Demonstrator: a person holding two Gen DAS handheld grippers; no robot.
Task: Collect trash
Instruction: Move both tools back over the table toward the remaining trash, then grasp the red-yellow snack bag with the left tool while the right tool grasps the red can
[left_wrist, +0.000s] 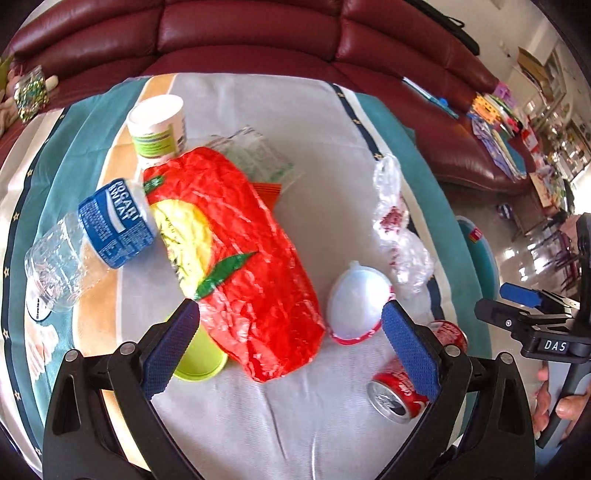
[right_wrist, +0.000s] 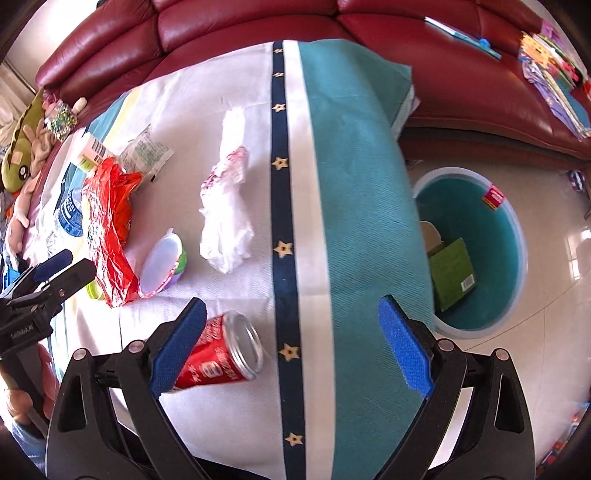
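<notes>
Trash lies on a cloth-covered table (left_wrist: 325, 122). A crumpled red bag (left_wrist: 240, 258) stretches from the middle toward my left gripper (left_wrist: 291, 332), which hangs open just above its near end. A lidded cup (left_wrist: 356, 306) lies on its side by the right finger, with a red cola can (left_wrist: 399, 391) behind that finger. In the right wrist view, my right gripper (right_wrist: 293, 343) is open over the table's edge. The cola can (right_wrist: 221, 354) lies beside its left finger. A teal bin (right_wrist: 517, 236) on the floor holds a green box (right_wrist: 452, 273).
A Pocari Sweat bottle (left_wrist: 92, 240), a white tub (left_wrist: 159, 125), a clear wrapper (left_wrist: 258, 155), a crumpled clear bag (left_wrist: 395, 229) and a green cup (left_wrist: 199, 358) also lie on the table. A dark red sofa (left_wrist: 258, 33) curves behind it. Soft toys (right_wrist: 22, 155) sit at far left.
</notes>
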